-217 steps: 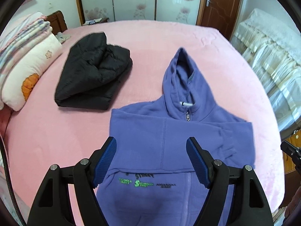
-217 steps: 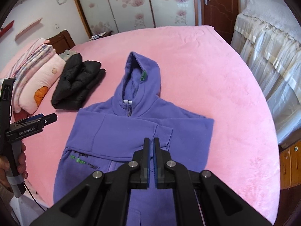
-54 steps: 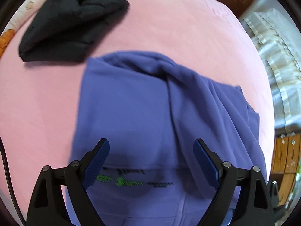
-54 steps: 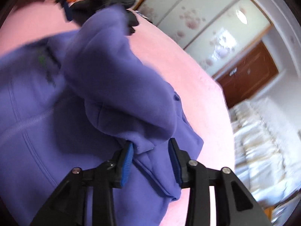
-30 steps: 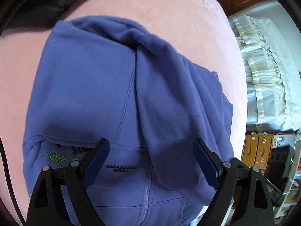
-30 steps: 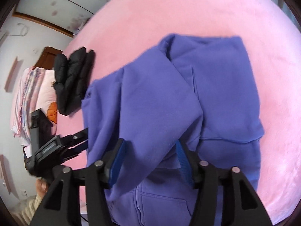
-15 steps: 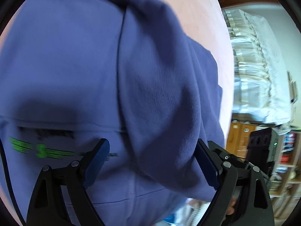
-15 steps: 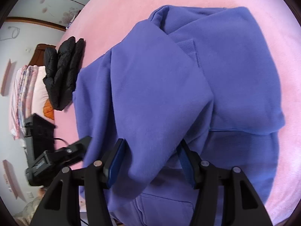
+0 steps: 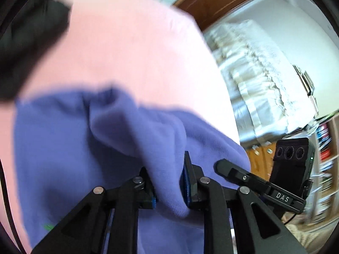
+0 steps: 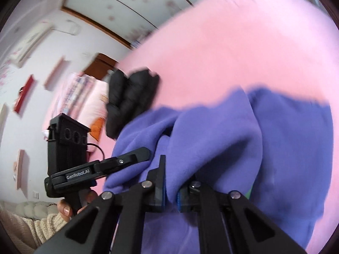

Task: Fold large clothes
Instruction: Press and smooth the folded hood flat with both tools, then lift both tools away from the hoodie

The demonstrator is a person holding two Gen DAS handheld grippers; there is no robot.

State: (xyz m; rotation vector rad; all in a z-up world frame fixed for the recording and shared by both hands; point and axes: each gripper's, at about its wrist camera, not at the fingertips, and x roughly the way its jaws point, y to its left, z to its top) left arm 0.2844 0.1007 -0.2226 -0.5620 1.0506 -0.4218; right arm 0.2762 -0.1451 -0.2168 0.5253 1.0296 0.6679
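A purple hoodie [image 9: 63, 139] lies on the pink bed [image 9: 131, 63], its hood folded down over the body. My left gripper [image 9: 168, 182] is shut on a bunched fold of the purple fabric at the near edge. My right gripper [image 10: 170, 187] is shut on another fold of the same hoodie [image 10: 286, 148]. The two grippers are close together: the right one shows in the left wrist view [image 9: 254, 182], and the left one shows in the right wrist view [image 10: 101, 167]. Both views are blurred.
A folded black jacket [image 10: 131, 97] lies on the bed beyond the hoodie, also at the upper left of the left wrist view [image 9: 27, 42]. Pillows [image 10: 84, 97] are by the headboard. A white draped bed [image 9: 260, 80] and a wooden cabinet [image 9: 258, 158] stand to the right.
Both grippers were open over the hoodie half a second ago; both have now closed on folds of its fabric. The views have tilted up toward the room.
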